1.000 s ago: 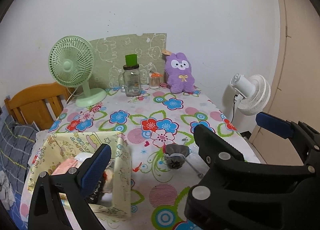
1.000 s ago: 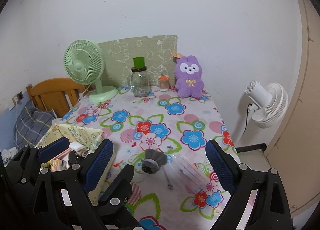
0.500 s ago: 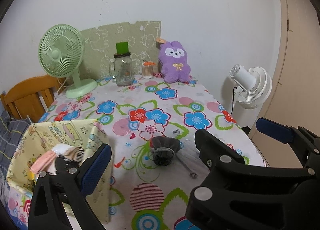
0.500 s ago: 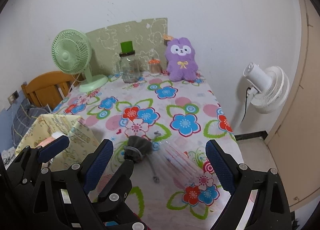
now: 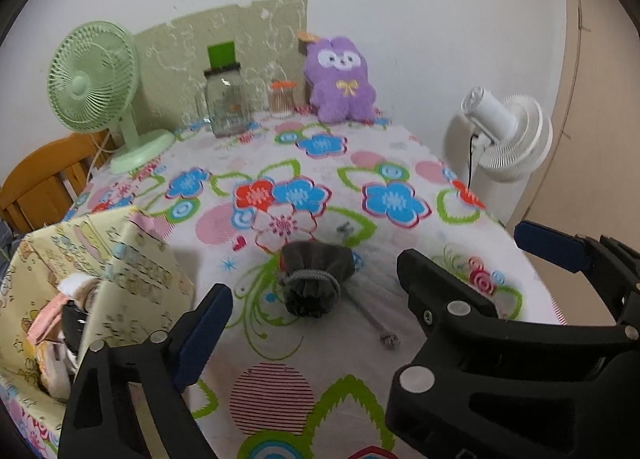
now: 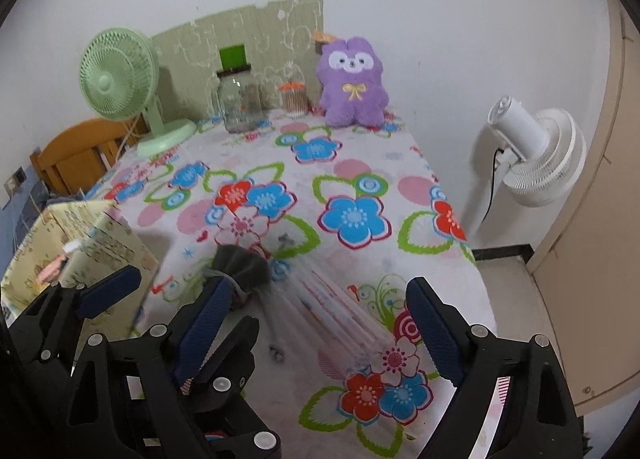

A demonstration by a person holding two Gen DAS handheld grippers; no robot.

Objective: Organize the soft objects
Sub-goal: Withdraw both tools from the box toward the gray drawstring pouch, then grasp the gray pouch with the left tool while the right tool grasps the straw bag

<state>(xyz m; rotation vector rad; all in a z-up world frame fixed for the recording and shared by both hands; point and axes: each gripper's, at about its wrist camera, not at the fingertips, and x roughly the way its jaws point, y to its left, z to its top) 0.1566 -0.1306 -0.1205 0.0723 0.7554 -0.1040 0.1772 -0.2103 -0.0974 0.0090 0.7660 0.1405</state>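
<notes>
On the table (image 5: 400, 339) with its flowered cloth, a grey drawstring pouch (image 5: 314, 283) lies near the front edge, roughly midway across, its cord (image 5: 376, 323) trailing toward the front right and ending in a knot. At the front left corner stands a yellow fabric storage box (image 5: 132, 259) with cartoon print; pink and white soft items (image 5: 48, 323) show inside it. The left gripper (image 5: 372, 299) hangs over the front edge with its blue-padded fingers wide apart and nothing between them; the pouch sits just ahead of the gap. The right gripper (image 6: 320, 323) is likewise spread and empty, above the table's front right part, its left pad overlapping the pouch in the view. Along the back edge stand a green desk fan (image 5: 96, 87), a glass jar (image 5: 228, 103), a small orange-lidded container (image 5: 282, 99) and a purple plush bunny (image 5: 340, 83). A white fan (image 6: 536, 155) stands beyond the right edge.
</notes>
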